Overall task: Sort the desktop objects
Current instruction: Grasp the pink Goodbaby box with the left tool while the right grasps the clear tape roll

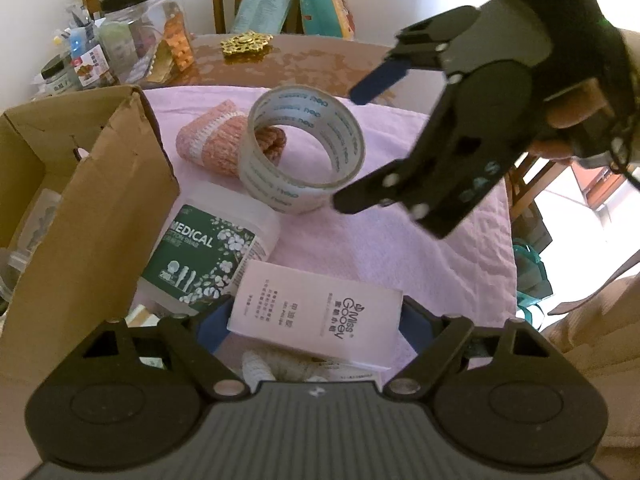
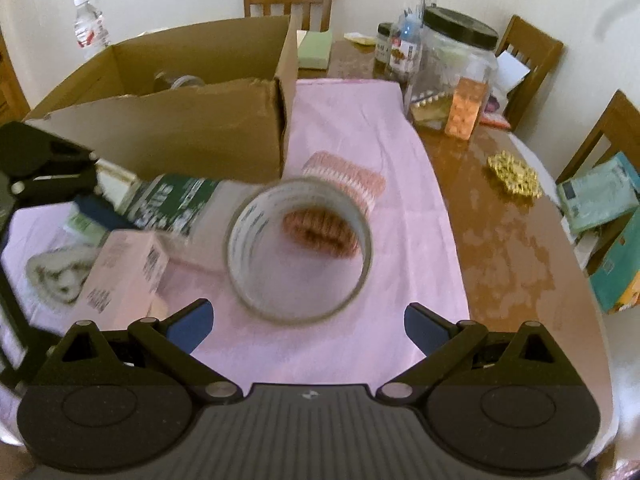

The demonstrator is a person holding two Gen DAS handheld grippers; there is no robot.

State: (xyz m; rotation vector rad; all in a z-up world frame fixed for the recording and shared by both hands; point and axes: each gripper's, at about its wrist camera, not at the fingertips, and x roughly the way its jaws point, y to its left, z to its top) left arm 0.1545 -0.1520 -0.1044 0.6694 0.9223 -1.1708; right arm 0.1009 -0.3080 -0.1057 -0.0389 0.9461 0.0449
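My left gripper (image 1: pixel 316 324) has its jaws around a pale pink carton (image 1: pixel 316 322), which also shows in the right wrist view (image 2: pixel 124 276). The pads touch its two ends. A roll of clear tape (image 1: pixel 302 152) stands on edge on the pink cloth (image 1: pixel 400 248). My right gripper (image 2: pixel 306 326) is open and empty, just short of the tape (image 2: pixel 298 250); it also shows in the left wrist view (image 1: pixel 352 148). A pink knitted roll (image 1: pixel 216 140) lies behind the tape. A green-labelled medical swab tub (image 1: pixel 212 248) lies beside the cardboard box (image 1: pixel 80 208).
The open cardboard box (image 2: pixel 180 120) stands at the left of the cloth with clear items inside. Jars and bottles (image 2: pixel 448 76) stand at the table's back. A gold ornament (image 2: pixel 514 176) lies on bare wood. Chairs and bags ring the table.
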